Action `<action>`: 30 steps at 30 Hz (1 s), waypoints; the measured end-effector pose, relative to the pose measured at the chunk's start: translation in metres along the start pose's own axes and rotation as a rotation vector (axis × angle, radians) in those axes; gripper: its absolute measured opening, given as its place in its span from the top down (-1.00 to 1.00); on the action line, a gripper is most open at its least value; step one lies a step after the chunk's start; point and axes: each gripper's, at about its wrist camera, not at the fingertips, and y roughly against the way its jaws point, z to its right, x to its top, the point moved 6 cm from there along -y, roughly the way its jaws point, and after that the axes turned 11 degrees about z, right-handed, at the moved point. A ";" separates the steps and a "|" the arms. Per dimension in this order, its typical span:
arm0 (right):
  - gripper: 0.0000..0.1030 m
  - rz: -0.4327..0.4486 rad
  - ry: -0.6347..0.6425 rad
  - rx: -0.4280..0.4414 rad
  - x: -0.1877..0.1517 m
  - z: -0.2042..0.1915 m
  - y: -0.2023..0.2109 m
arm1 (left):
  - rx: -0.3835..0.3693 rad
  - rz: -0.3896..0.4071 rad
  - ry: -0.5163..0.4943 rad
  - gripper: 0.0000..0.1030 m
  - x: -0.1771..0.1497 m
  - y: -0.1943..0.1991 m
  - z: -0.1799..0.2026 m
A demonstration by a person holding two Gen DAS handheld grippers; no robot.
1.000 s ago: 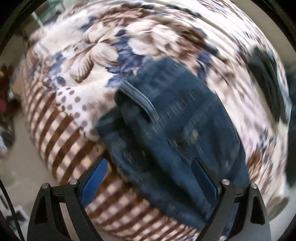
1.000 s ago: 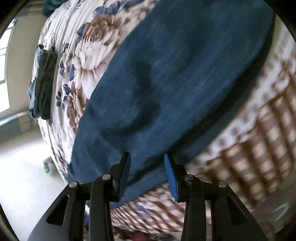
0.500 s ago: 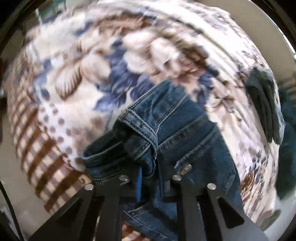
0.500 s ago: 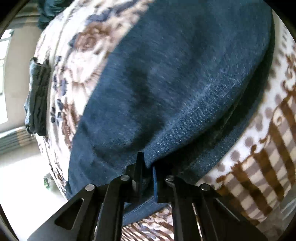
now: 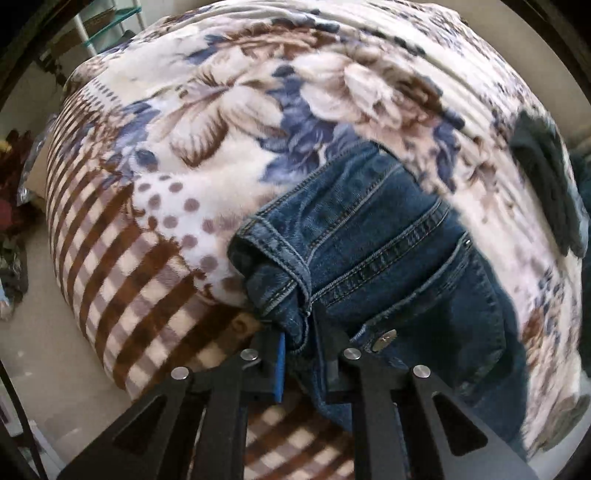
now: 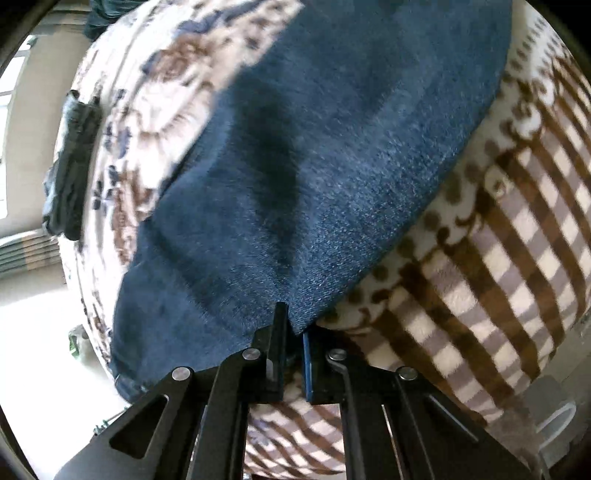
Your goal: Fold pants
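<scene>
Blue denim pants (image 5: pixel 388 254) lie on a bed covered by a floral and checked blanket (image 5: pixel 229 122). In the left wrist view my left gripper (image 5: pixel 299 332) is shut on the bunched waistband near the metal button (image 5: pixel 384 335). In the right wrist view the pants (image 6: pixel 332 147) show as a long plain leg running away over the blanket (image 6: pixel 498 258). My right gripper (image 6: pixel 293 328) is shut on the near edge of that leg, lifting a pointed fold of cloth off the blanket.
A dark folded garment (image 5: pixel 546 184) lies near the bed's far edge; it also shows in the right wrist view (image 6: pixel 70 166). The floor (image 5: pixel 22 332) lies left of the bed, with clutter (image 5: pixel 11 206) and a shelf (image 5: pixel 107 26) beyond.
Both grippers went from open to shut on the pants: left on the waistband, right on the leg edge. Both then lifted the cloth slightly.
</scene>
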 end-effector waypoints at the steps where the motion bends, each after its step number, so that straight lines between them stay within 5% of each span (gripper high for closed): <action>1: 0.84 -0.003 -0.002 -0.001 0.001 0.001 -0.005 | -0.003 -0.005 -0.006 0.69 0.001 -0.001 0.001; 5: 0.70 -0.071 -0.012 0.024 0.005 0.002 -0.015 | -0.013 -0.037 -0.026 0.43 0.002 0.014 0.007; 6: 0.52 -0.091 -0.010 0.037 0.006 0.003 -0.014 | -0.003 -0.043 -0.049 0.36 0.001 0.020 0.009; 8: 0.00 -0.109 0.004 0.045 0.008 0.007 -0.003 | 0.015 -0.033 -0.132 0.00 -0.006 0.034 0.022; 9: -0.22 -0.097 0.010 0.045 0.012 0.010 0.006 | 0.037 -0.016 -0.188 -0.42 -0.012 0.041 0.030; 10: -0.23 -0.078 0.012 0.048 0.018 0.014 0.016 | 0.060 0.010 -0.263 -0.89 -0.021 0.050 0.044; 11: -0.23 -0.052 0.012 0.038 0.027 0.021 0.028 | 0.068 0.032 -0.319 -0.97 -0.026 0.054 0.058; 14: -0.23 0.061 -0.022 -0.005 0.069 0.050 0.062 | 0.067 0.070 -0.459 -0.97 -0.056 0.060 0.115; 20: -0.23 0.355 -0.177 -0.116 0.202 0.134 0.120 | -0.049 0.032 -0.519 -0.97 -0.114 0.051 0.230; 24: -0.23 0.426 -0.221 -0.160 0.282 0.179 0.120 | -0.063 0.050 -0.602 -0.97 -0.150 0.049 0.299; 26: -0.05 0.395 -0.214 -0.151 0.307 0.189 0.105 | -0.071 0.054 -0.630 -0.97 -0.166 0.049 0.323; 27: 0.77 0.370 -0.191 -0.157 0.315 0.191 0.096 | -0.070 0.056 -0.644 -0.97 -0.171 0.049 0.334; 30: 0.88 0.406 -0.089 -0.171 0.327 0.182 0.099 | -0.070 0.072 -0.681 -0.97 -0.185 0.051 0.356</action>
